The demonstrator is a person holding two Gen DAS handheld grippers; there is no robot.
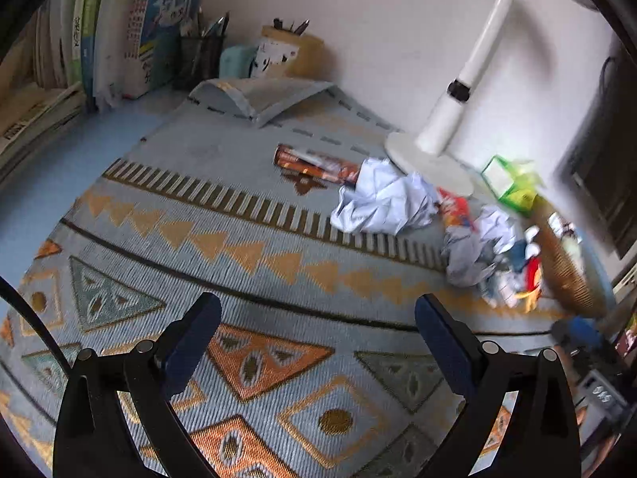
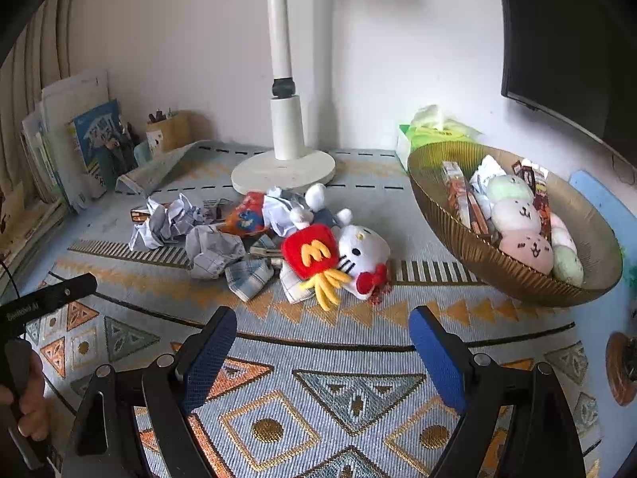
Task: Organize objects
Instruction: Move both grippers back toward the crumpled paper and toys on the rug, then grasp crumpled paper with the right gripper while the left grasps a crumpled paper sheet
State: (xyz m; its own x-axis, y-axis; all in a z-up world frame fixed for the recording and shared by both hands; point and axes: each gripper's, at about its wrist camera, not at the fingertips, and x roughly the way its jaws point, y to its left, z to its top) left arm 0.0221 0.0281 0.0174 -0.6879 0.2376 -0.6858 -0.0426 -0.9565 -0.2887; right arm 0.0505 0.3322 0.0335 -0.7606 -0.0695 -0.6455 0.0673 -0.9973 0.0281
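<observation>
Pale blue woven mat (image 2: 318,358) with orange triangles and gold diamonds; red plush fries pouch (image 2: 310,253) bearing a yellow M; white cat plush (image 2: 364,253), red bow; ribbed golden bowl (image 2: 450,231); blue-padded hand-held gripper (image 2: 322,342).

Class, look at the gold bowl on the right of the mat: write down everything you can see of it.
The gold bowl is wide, shallow and oval, with fine ribbed walls that look metallic or woven. It sits tilted on the patterned mat, near the wall, with a green tissue pack just behind it. Inside lie round pastel plush faces, snack packets and a crumpled paper. Neither tool touches it.
</observation>
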